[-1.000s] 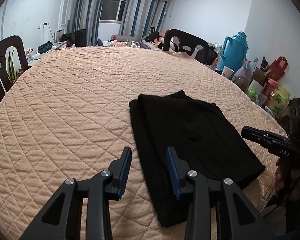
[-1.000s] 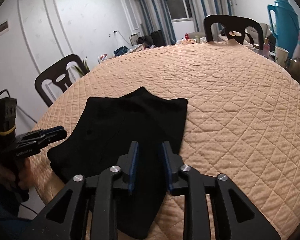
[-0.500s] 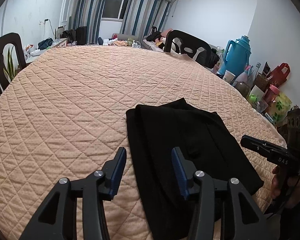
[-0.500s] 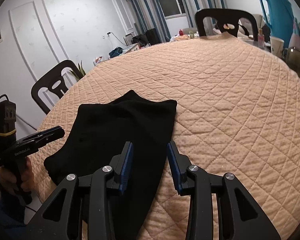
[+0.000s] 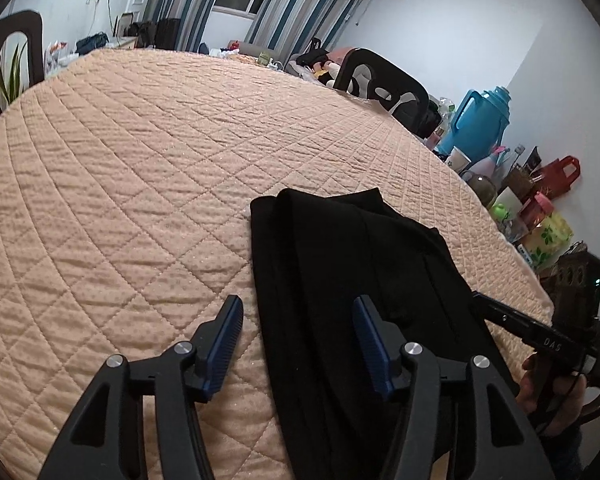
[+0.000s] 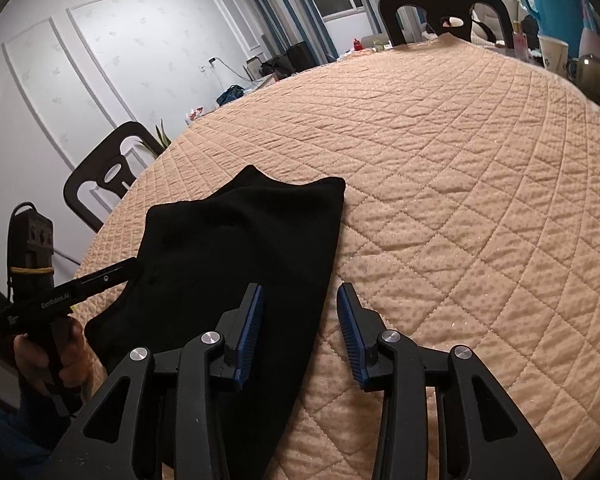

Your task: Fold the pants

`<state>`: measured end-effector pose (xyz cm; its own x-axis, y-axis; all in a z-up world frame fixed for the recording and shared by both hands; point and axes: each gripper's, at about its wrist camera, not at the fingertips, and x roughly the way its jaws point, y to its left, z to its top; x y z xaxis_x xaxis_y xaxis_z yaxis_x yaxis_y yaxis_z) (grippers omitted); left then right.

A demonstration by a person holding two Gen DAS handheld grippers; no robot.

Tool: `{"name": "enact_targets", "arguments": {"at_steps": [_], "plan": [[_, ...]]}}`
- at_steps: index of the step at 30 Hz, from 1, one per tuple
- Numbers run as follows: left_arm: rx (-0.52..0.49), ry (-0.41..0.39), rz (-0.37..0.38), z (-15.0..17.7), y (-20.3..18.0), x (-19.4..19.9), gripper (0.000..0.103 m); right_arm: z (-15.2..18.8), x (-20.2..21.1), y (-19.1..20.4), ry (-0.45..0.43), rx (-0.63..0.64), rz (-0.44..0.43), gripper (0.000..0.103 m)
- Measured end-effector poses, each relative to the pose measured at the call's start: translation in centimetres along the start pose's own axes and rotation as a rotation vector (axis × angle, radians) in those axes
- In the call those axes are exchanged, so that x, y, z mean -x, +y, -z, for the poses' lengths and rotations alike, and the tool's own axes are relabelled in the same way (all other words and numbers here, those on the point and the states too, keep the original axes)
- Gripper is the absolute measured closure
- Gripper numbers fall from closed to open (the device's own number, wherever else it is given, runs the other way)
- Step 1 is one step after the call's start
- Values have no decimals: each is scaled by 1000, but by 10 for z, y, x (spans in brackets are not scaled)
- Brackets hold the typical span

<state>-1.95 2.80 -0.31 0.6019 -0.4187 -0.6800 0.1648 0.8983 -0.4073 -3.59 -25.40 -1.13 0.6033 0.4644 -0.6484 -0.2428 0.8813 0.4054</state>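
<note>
Black folded pants (image 5: 352, 272) lie flat on the peach quilted table near its front edge; they also show in the right wrist view (image 6: 236, 252). My left gripper (image 5: 298, 330) is open and empty, hovering over the pants' left edge. My right gripper (image 6: 300, 316) is open and empty, its jaws astride the pants' right edge. Each gripper appears side-on in the other's view, the right one (image 5: 512, 320) and the left one (image 6: 100, 280), at opposite sides of the pants.
The quilted table (image 5: 140, 160) stretches far and wide beyond the pants. Dark chairs (image 5: 380, 80) (image 6: 104, 172) stand around it. A blue thermos (image 5: 480, 120), cups, bottles and bags crowd the right side off the table.
Both grippers have opened wider. Both have shifted closer over the near end of the pants. The pants have not moved.
</note>
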Motion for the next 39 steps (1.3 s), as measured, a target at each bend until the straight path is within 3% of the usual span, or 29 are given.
{"name": "enact_targets", "arguments": {"at_steps": [11,22,29,32,34,39], "plan": [[36,-6,42,-4,-1,-7,38,-4,-8,-6,15,-59,-53,62],[58,26,118,15,-4,4,39,10,-1,-2,47,-83,-129,60],[43,17,103,1,-9,-9,39,-1,-12,-5,37,-115,-152,61],[39,16,62,2,-10,-7,53,-3,-15,-1,35,-113,-143,65],[72,16,77,7,-4,-2,57,-1,-11,2,29,-102,-134,71],[95,10,82,9,-2,-2,59,2,-9,-1,36,-103,-132,75]]}}
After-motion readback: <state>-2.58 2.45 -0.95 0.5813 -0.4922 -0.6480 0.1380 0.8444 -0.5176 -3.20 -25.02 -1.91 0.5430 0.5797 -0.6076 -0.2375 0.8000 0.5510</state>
